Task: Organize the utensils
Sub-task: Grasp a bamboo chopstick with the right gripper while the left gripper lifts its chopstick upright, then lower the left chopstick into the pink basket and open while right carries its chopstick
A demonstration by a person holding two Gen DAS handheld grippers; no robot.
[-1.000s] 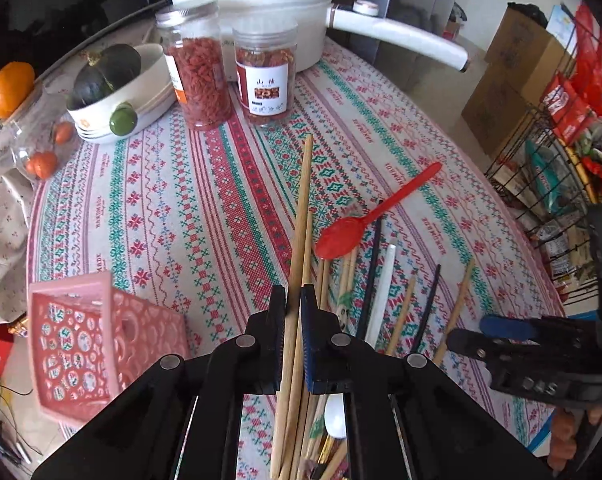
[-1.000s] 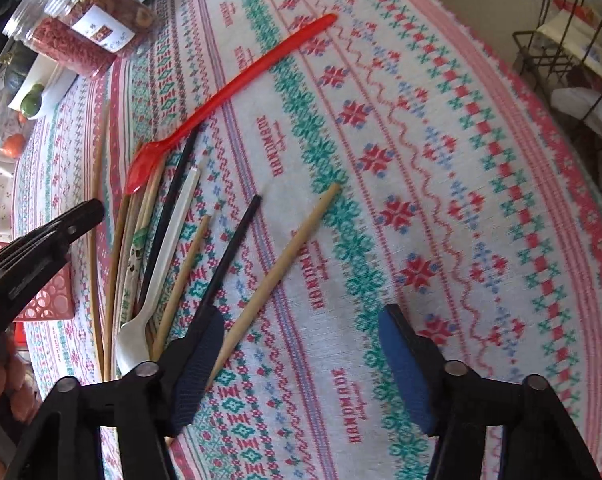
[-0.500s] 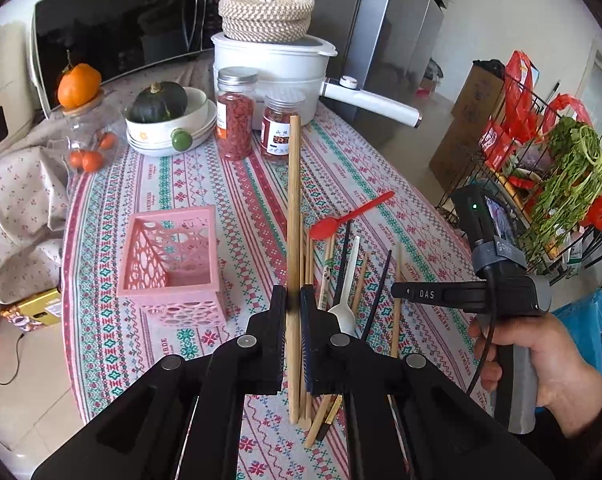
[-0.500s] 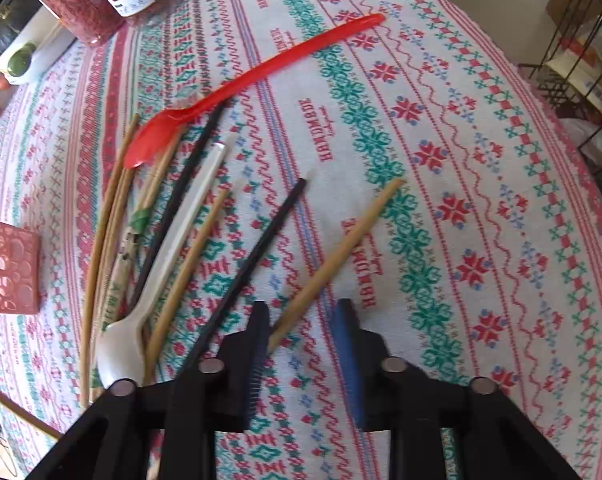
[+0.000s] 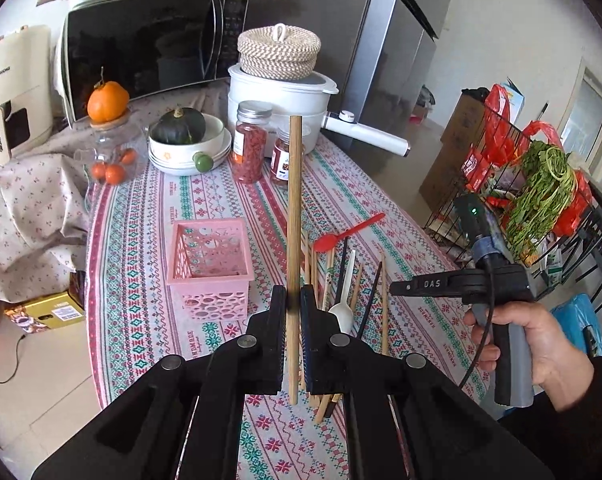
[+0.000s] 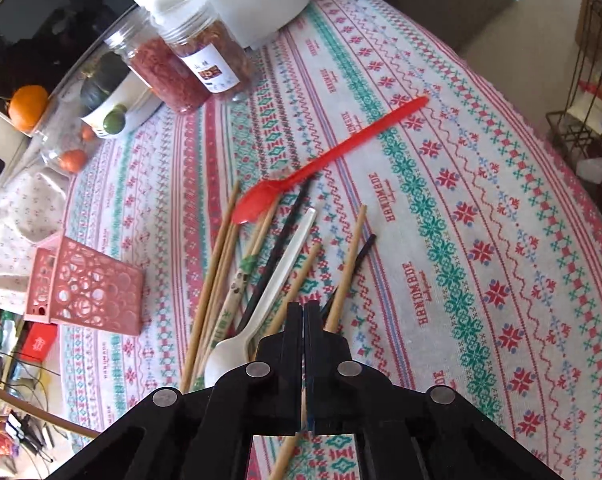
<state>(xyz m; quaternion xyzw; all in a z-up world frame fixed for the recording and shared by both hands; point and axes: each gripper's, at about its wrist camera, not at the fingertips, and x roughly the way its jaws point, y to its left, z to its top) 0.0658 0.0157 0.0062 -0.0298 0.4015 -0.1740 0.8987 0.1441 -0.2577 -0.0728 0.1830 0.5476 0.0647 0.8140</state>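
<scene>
My left gripper (image 5: 293,300) is shut on a long wooden chopstick (image 5: 294,200) and holds it in the air above the table, just right of the pink basket (image 5: 209,256). On the patterned cloth lies a pile of wooden and black chopsticks (image 6: 221,272), a white spoon (image 6: 261,300) and a red spoon (image 6: 329,160). My right gripper (image 6: 303,308) is shut on another wooden chopstick (image 6: 351,248), whose far end crosses over a black chopstick (image 6: 365,246). In the left wrist view the right gripper (image 5: 393,290), held by a hand, sits at the pile's right edge.
Two jars (image 5: 253,148), a white pot (image 5: 277,108) with a long handle and a bowl holding a squash (image 5: 181,136) stand at the table's far end. A wire rack (image 5: 521,184) of groceries stands to the right, past the table's edge.
My left gripper rose and drew back with its chopstick, bringing the basket into full view. The right gripper's jaws closed onto the wooden chopstick and swung it across the black one.
</scene>
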